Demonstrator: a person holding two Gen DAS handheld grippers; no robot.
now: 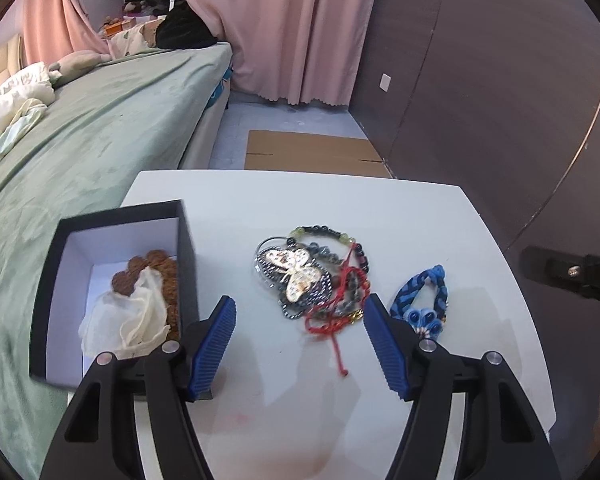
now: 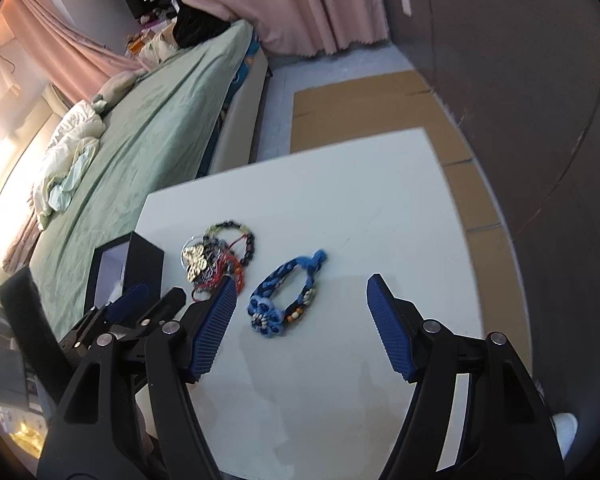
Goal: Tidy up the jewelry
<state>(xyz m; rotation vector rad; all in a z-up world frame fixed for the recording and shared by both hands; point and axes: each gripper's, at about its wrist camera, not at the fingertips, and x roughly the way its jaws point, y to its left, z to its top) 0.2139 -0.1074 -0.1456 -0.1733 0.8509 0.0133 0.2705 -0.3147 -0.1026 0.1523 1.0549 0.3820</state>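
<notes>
No legible writing, brand or label on any item.

Landmark: white table (image 1: 380, 216).

Far left of table: black box (image 1: 50, 280), open-topped, white-lined, holding brown beaded jewelry (image 1: 156, 268) and crumpled white tissue (image 1: 128, 320).

Just right of box: left gripper (image 1: 299, 338), low over the near table edge, aimed forward, jaws spread wide, gripping nothing. In the left wrist view, tips bracket the near end of the jewelry pile; contact not determinable.

Table centre: tangled jewelry pile (image 1: 312, 276) with gold butterfly pendant (image 1: 298, 272), dark bead bracelet, red cord (image 1: 336, 320).

Just right of pile: blue braided bracelet (image 2: 284, 296), flat, apart from the pile.

Right of bracelet: right gripper (image 2: 302, 328), raised above the near right part of the table, tilted, jaws spread wide, empty.
</notes>
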